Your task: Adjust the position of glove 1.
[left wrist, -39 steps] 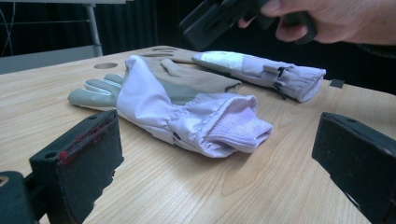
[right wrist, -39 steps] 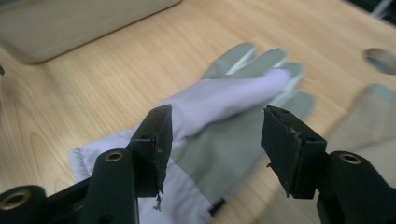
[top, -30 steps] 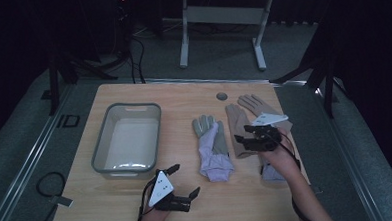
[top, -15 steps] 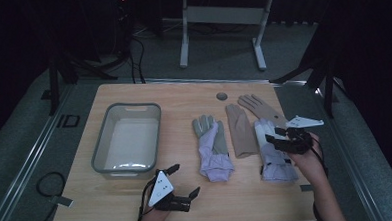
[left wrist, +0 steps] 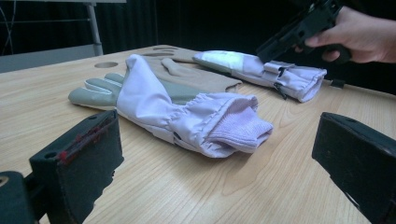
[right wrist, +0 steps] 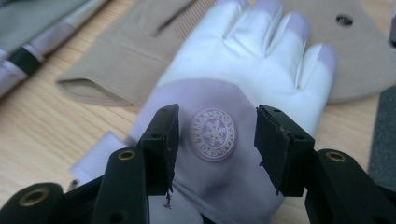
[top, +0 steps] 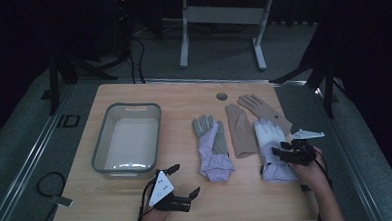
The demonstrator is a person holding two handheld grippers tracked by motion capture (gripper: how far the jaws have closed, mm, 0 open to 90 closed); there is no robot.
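A white glove (top: 268,133) with a lavender cuff lies palm-down at the table's right. My right gripper (top: 279,153) hovers low over its back, near the cuff. In the right gripper view the glove's (right wrist: 243,56) round snowflake badge (right wrist: 214,134) sits between my right gripper's (right wrist: 215,116) jaws. The jaws have been closing but stand apart, and the pads do not press the fabric. My left gripper (top: 184,180) rests open near the front edge. It (left wrist: 219,126) faces the cuff of a lavender-and-grey glove (left wrist: 154,98) at the table's middle (top: 213,150).
Two beige gloves (top: 241,131) (top: 264,107) lie between and behind the other gloves. An empty grey bin (top: 100,149) stands at the left. A small round hole (top: 221,96) marks the tabletop at the back. A metal stand is on the floor beyond the table.
My right gripper moved rightwards off the beige gloves, then came nearer and lower over the white glove's cuff end. The left gripper stayed put.
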